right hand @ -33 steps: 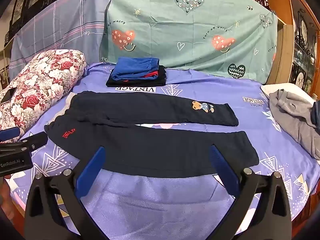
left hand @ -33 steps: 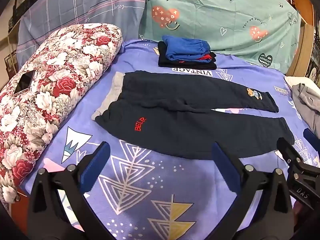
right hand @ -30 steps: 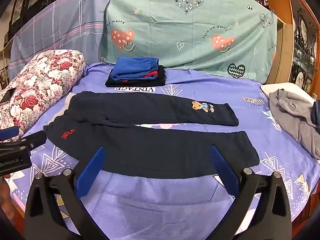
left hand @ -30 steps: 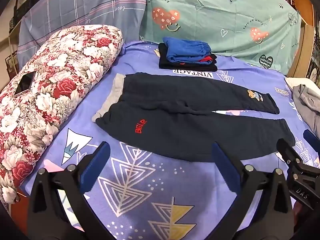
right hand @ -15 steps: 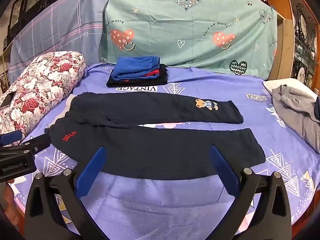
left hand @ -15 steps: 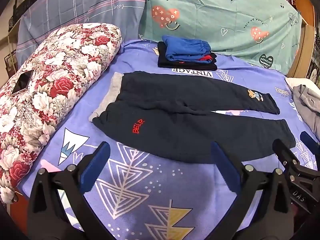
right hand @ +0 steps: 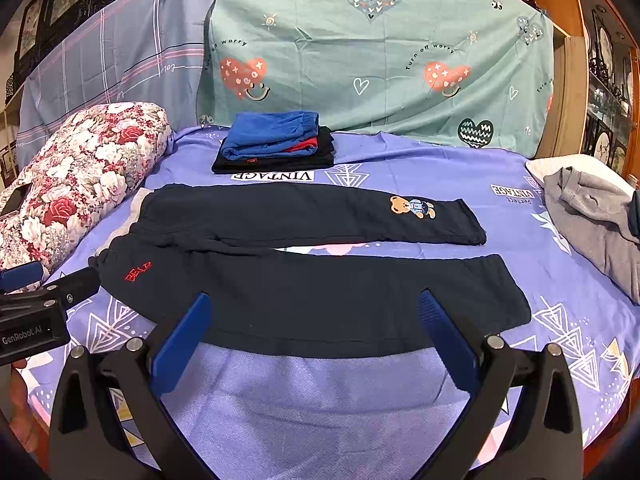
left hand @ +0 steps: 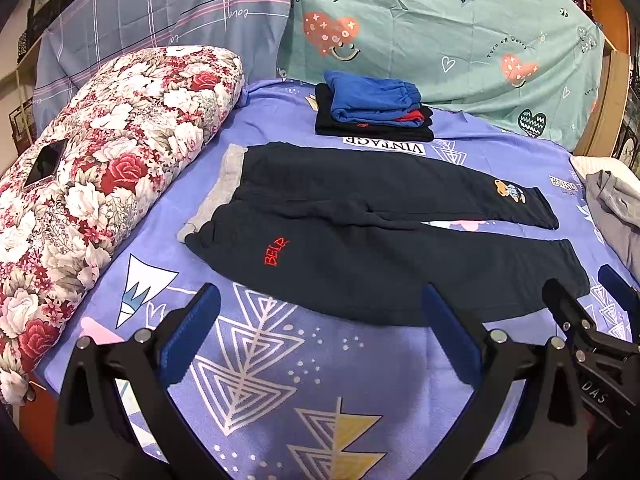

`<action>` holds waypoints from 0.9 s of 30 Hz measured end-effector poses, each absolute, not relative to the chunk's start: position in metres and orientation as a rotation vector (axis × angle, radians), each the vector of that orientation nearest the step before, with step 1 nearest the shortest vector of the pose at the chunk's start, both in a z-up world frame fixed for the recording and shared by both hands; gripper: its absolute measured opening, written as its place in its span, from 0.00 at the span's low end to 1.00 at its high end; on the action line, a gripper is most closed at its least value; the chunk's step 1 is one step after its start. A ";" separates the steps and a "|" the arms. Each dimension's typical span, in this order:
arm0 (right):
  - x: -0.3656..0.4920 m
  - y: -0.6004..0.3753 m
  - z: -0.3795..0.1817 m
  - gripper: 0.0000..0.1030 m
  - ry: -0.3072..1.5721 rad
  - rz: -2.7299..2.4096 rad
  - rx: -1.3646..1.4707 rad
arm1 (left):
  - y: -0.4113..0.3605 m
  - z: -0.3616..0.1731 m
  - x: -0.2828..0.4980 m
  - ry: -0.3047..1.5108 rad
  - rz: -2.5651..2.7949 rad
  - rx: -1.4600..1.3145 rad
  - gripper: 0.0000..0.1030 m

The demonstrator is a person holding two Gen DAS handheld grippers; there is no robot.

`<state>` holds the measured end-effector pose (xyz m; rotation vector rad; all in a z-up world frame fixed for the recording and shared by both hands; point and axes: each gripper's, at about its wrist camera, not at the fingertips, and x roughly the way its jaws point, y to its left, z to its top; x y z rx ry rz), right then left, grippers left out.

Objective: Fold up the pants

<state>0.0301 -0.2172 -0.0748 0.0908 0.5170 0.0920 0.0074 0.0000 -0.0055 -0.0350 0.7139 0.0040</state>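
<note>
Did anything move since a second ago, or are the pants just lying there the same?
Only the cameras drifted a little; nothing was grabbed or let go. The left gripper and right gripper both stay wide open above the bedsheet, short of the dark pants. The pants lie spread flat as before, and the folded stack of clothes and gray garment have not moved.

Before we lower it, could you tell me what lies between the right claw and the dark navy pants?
Only bare purple patterned bedsheet separates the open right claw from the dark navy pants, in the right wrist view.
</note>
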 end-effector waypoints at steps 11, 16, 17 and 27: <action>0.030 -0.217 -0.075 0.99 0.522 0.093 0.091 | 0.000 -0.007 0.007 0.717 0.012 -0.028 0.98; 0.030 -0.216 -0.076 0.99 0.524 0.095 0.092 | 0.000 -0.008 0.007 0.722 0.011 -0.034 0.98; 0.030 -0.216 -0.077 0.99 0.524 0.095 0.093 | 0.000 -0.008 0.007 0.722 0.011 -0.035 0.98; 0.033 -0.216 -0.078 0.99 0.533 0.089 0.096 | 0.003 -0.008 0.007 0.720 0.011 -0.037 0.98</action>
